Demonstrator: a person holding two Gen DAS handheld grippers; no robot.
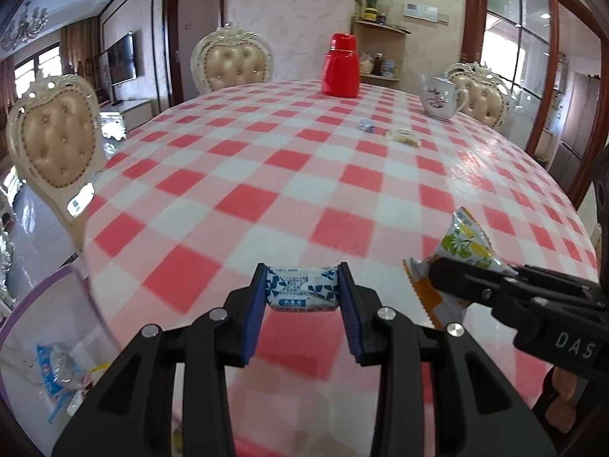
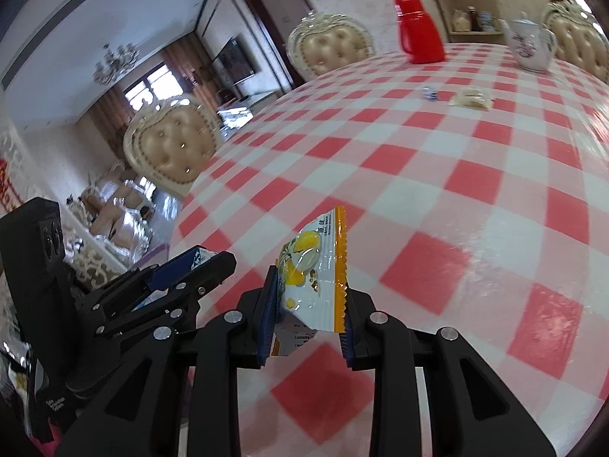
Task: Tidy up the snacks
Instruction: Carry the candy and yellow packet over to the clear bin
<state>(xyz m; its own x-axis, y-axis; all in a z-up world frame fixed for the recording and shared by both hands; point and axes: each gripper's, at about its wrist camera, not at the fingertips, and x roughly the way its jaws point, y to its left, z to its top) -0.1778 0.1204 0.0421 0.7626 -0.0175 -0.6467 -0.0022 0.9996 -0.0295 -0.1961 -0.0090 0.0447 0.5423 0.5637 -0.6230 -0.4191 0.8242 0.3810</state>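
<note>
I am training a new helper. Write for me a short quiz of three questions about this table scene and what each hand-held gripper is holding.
1. True or false: the left hand-held gripper holds a blue-and-white snack packet.
2. What does the right hand-held gripper hold? A) the teapot B) a yellow-and-orange snack packet C) nothing
3. Fill in: far across the table stands a red ____.

Key: 1 true; 2 B; 3 flask.

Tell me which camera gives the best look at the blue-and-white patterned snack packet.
The left wrist view: the blue-and-white patterned snack packet faces the camera, clamped between the left gripper's pads. The right wrist view shows only a corner of the packet edge-on, mostly hidden by the gripper fingers.
</note>
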